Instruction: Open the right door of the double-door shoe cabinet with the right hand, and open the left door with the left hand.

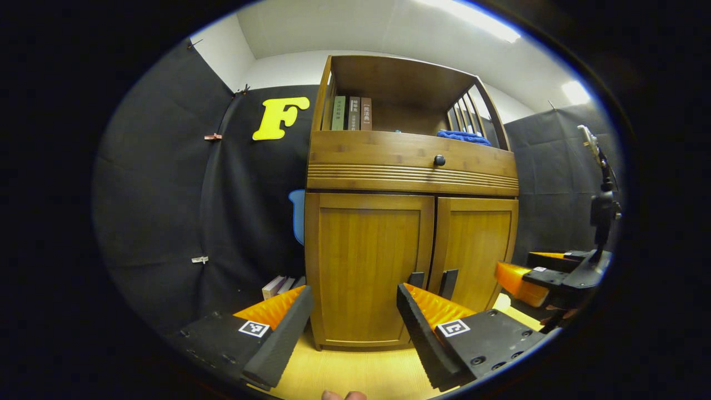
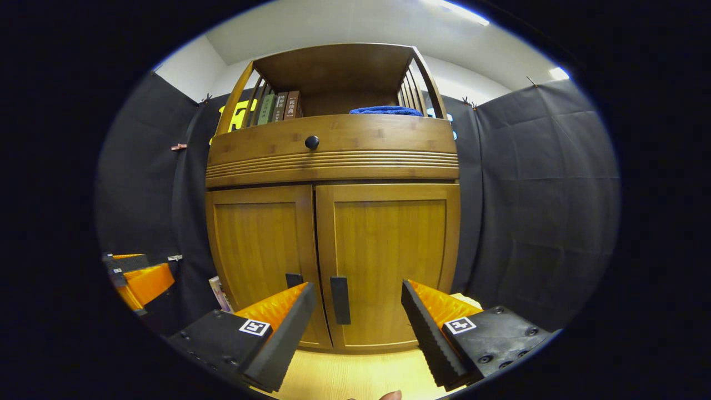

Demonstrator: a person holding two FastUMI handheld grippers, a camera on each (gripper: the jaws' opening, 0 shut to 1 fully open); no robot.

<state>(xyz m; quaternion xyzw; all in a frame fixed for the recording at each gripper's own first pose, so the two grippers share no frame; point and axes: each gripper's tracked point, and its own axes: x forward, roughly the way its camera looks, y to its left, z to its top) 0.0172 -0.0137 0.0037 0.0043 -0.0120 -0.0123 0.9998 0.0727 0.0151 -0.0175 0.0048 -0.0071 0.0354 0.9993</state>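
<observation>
Both doors shut on the shoe cabinet (image 2: 333, 222), standing at the far side against the black booth wall. In the right gripper view, right gripper (image 2: 358, 311) held in front of the right door (image 2: 389, 261), fingers spread wide, holding nothing, clear of the wood. Dark vertical handle (image 2: 340, 300) of that door just left of centre between the fingers, near but not touched. Left door (image 2: 258, 250) alongside, its handle (image 2: 293, 279) partly hidden behind the near finger. In the left gripper view, left gripper (image 1: 355, 311) facing the left door, equally wide open and empty, apart from the panel. Other gripper (image 1: 533, 280) at far right, low. Above the doors, a drawer front with a round dark knob (image 2: 312, 142). Up on the open shelf: books (image 2: 280, 105) to the left, folded blue cloth (image 2: 386, 110) to the right. More books (image 1: 280, 286) on the floor left of the cabinet.
</observation>
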